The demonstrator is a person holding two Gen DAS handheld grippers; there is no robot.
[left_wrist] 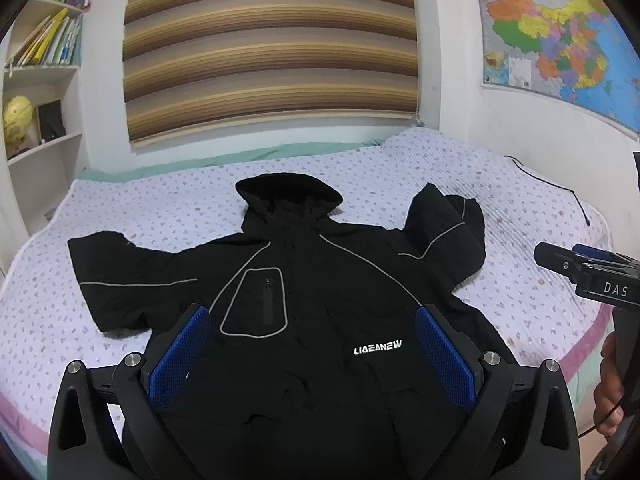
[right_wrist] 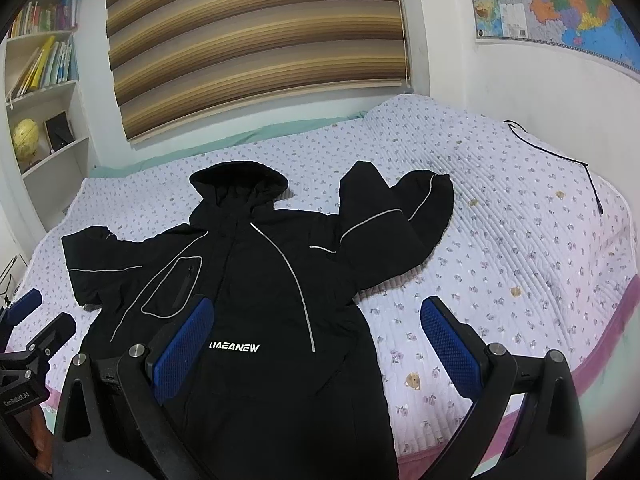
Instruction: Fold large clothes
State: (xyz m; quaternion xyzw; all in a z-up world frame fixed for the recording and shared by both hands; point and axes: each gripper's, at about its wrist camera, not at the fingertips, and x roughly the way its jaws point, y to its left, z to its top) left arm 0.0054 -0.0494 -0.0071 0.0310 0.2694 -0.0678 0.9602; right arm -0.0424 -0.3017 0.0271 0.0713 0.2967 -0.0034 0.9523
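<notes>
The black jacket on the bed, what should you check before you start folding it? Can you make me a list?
1. Black hooded jacket lies front up on the bed: ok.
2. Left sleeve spread flat: ok.
3. Right sleeve spread flat: not ok, it is bent back on itself.
4. Left gripper open and holding nothing: ok.
5. Right gripper open and holding nothing: ok.
6. Front zip closed: cannot tell, the fabric is too dark.
</notes>
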